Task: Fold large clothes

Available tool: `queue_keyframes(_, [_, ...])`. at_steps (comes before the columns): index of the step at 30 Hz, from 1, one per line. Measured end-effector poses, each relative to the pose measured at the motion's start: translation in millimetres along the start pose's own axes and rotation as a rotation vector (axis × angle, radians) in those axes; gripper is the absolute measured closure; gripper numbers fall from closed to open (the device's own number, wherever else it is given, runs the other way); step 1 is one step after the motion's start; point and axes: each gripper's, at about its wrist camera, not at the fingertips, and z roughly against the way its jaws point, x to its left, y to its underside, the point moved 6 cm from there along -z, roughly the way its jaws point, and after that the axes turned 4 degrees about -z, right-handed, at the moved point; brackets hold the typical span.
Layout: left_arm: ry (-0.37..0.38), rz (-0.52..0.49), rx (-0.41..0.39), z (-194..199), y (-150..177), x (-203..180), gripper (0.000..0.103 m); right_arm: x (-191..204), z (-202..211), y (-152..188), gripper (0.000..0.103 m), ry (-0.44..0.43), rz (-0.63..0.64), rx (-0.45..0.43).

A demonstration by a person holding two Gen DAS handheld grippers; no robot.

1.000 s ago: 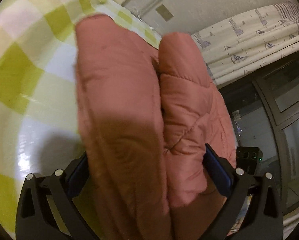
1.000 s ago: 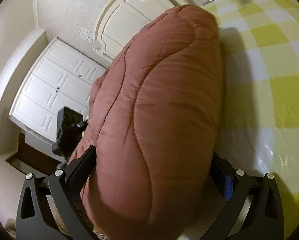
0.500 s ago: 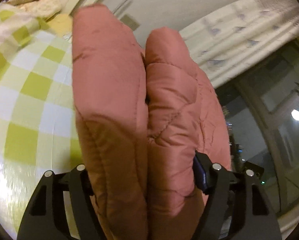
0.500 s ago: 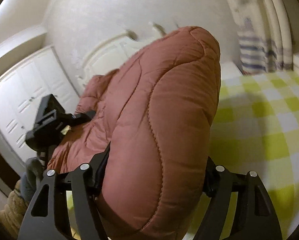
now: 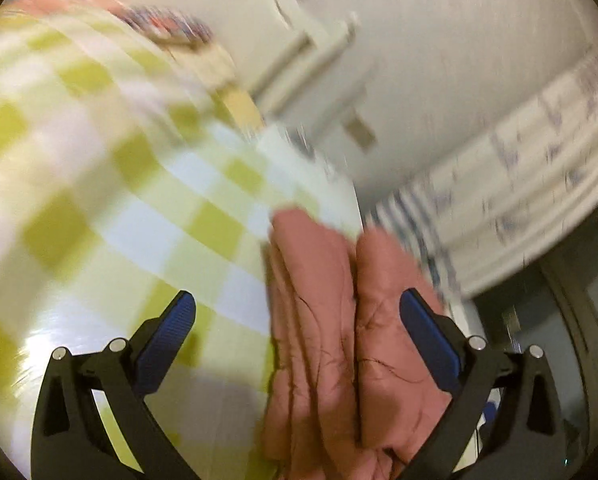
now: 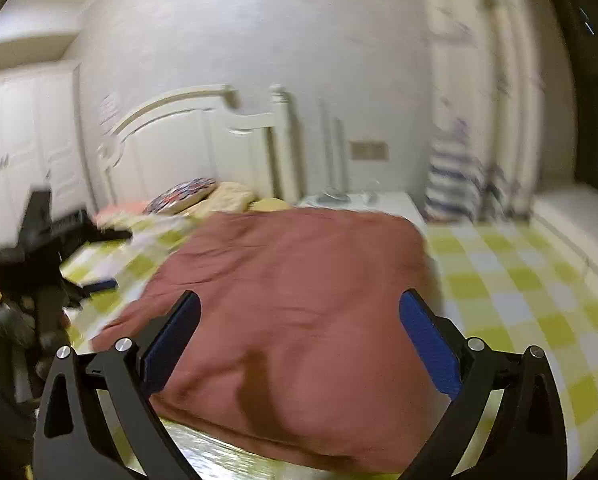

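While both claws are opening and drawing clear of the fold, the step in hand reads as the release: best done by letting the pads come fully off the fabric before any sideways move, so that no layer is dragged out of line, and by checking that the stacked edges lie flush before another fold is tried.

Item 1: padded, quilted, salmon-pink garment (image 6: 299,292), large. Location: lying on the bed with the yellow-green and white checked cover (image 6: 519,280), in front of the white headboard (image 6: 187,140). Condition: folded into a thick rectangular bundle; in the left wrist view 2 puffy layers (image 5: 351,320) lie side by side with a seam between them. Surface soft, lightly creased, likely to spring up if left unpressed.

Item 2: left gripper (image 5: 299,344). Jaws wide and opening; the garment's edge sits between them, close by the right-hand pad; contact cannot be told through the blur.

Item 3: right gripper (image 6: 299,344). Jaws wide and opening, above the bundle, gripping nothing.

Item 4: patterned pillow (image 6: 183,198) at the headboard. Untouched.
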Motion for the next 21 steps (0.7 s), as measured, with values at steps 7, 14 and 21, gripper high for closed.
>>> queue_keyframes(7, [-0.173,-0.239,-0.247,113.6,23.1,-28.6,0.002,120.2,-16.2,57.2,0.007,0.031,0.436,0.053])
queue_keyframes(14, [-0.435,-0.46,-0.384,204.8,41.2,-60.1,0.002,120.2,65.5,72.7,0.007,-0.112,0.54,-0.044])
queue_keyframes(21, [-0.387,-0.537,-0.513,249.5,95.5,-112.0,0.002,29.4,178.1,11.1,0.005,-0.073,0.188,-0.229])
